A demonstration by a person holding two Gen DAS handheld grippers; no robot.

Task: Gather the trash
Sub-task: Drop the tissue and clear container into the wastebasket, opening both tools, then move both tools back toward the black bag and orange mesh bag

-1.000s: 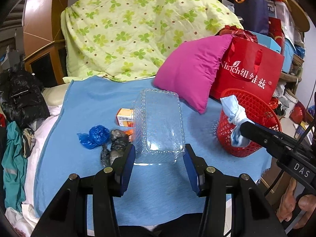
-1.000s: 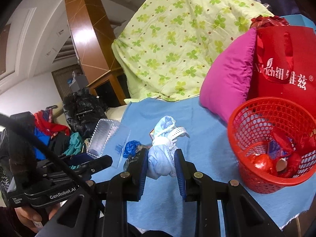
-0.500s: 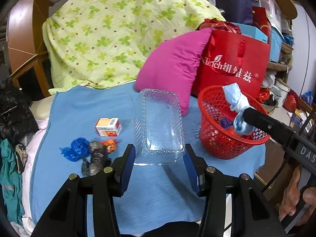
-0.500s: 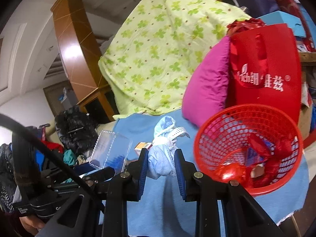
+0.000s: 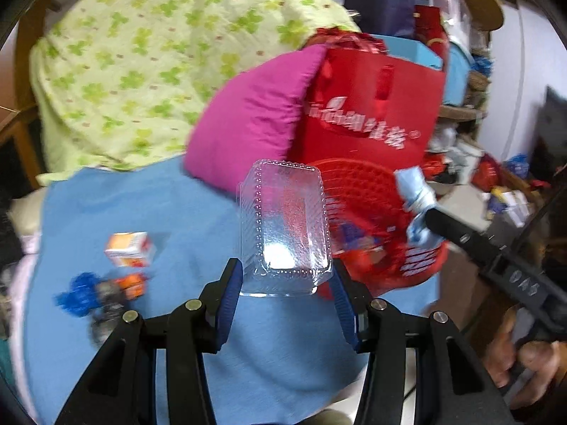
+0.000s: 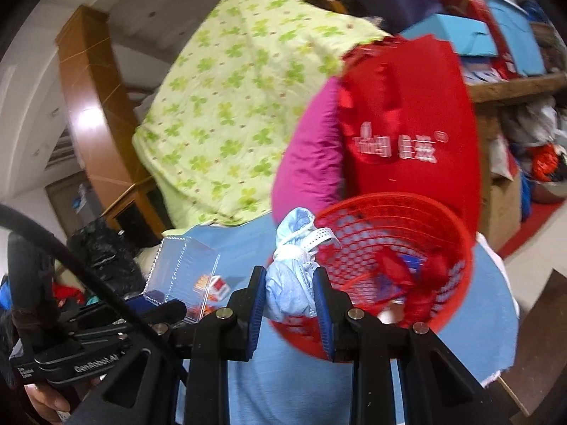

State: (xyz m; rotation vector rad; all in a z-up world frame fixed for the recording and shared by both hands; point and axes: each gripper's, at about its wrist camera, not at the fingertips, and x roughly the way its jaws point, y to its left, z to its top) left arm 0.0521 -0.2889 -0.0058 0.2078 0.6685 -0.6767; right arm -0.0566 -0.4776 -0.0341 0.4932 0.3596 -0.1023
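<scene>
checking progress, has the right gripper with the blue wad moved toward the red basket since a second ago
Yes. The right gripper carried the blue wad rightward to the red basket rim.

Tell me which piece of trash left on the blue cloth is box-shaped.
The orange-and-white carton, standing alone on the blue cloth. The others nearby form a crumpled cluster: a blue wad, a grey wad and a small orange scrap.

Left tool (image 5: 286, 285) clamped on load, right tool (image 6: 290, 295) clamped, both raised

Legible markings: one.
"GenRobot.AI" in white on the left gripper (image 6: 156, 310) body; white lettering on the red bag (image 6: 407, 124) too blurred to read.
</scene>
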